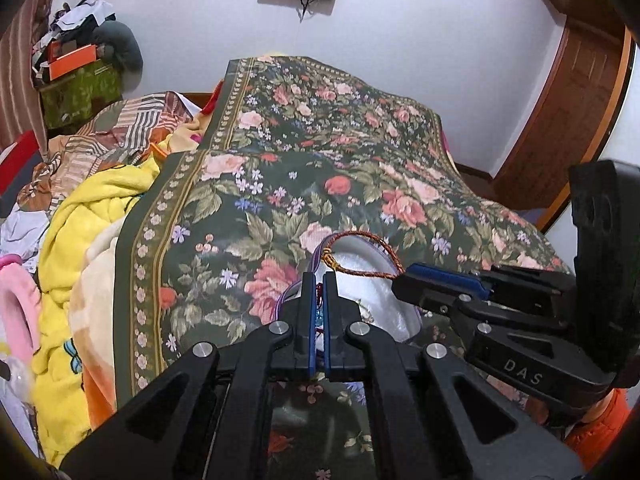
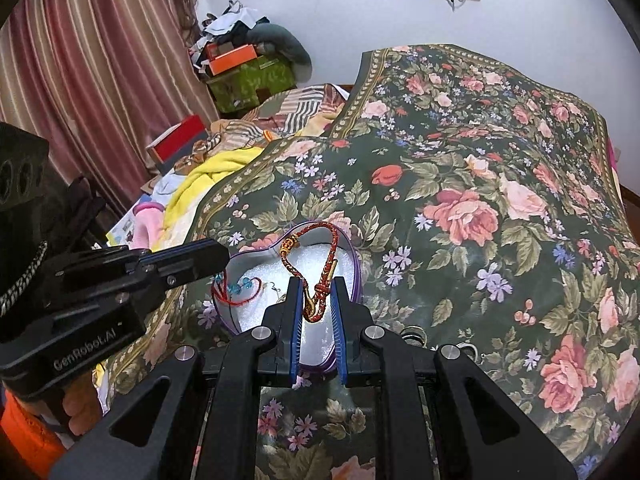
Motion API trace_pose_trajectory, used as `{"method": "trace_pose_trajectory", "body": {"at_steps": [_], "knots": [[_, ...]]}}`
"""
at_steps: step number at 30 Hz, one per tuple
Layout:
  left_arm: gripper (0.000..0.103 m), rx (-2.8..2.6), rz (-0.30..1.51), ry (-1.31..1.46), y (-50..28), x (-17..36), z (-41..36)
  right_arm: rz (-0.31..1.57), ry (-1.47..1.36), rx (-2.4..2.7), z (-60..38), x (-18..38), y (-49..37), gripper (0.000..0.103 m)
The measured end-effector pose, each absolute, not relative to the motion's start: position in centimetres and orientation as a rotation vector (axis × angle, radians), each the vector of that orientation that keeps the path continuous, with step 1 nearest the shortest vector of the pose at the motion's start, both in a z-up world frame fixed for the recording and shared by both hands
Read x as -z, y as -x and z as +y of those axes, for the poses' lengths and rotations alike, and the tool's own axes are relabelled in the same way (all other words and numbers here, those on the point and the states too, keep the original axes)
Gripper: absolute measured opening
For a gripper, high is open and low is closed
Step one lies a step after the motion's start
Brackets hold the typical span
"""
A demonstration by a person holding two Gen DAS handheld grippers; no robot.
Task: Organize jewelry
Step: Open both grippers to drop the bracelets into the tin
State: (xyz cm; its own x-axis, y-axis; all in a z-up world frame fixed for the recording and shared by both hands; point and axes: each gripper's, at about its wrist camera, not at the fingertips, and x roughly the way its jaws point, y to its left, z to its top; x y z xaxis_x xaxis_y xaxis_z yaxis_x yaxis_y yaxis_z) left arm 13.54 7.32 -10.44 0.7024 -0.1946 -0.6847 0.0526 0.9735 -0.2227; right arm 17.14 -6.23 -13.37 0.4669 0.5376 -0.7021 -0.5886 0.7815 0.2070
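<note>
I have the right gripper [image 2: 316, 312] pinched on the red-and-gold braided bracelet [image 2: 320, 252], its loop standing up and away over the heart-shaped tin [image 2: 356, 276] on the floral bedspread [image 2: 480, 160]. The left gripper [image 1: 319, 296] is clamped on a thin red cord with blue beads [image 2: 236, 290], draping into the tin's left side. Both point steeply down, directly above the white lining, the right nearer the centre.

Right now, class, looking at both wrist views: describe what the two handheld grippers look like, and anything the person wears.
Both are matte black plastic frames with round silver bolt heads. The left gripper has two slim fingers lined with blue pads; its body reads "GenRobot.AI" in the right wrist view. The right gripper matches it, with ribbed blue pads and "DAS" on its body. An orange sleeve shows behind.
</note>
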Motion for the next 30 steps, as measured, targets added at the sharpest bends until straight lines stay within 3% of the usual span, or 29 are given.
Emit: {"method": "trace_pose_trajectory", "body": {"at_steps": [20, 28, 30], "knots": [[0.003, 0.125, 0.832, 0.160, -13.5, 11.4, 6.5, 0.890, 0.087, -0.700, -5.8, 14.2, -17.0, 0.013], [0.021, 0.111, 0.827, 0.160, -13.0, 10.7, 6.4, 0.879, 0.089, -0.696, -6.5, 13.3, -16.3, 0.017], [0.023, 0.109, 0.825, 0.158, -12.8, 10.5, 6.4, 0.873, 0.087, -0.694, -6.7, 13.0, -16.2, 0.023]]}}
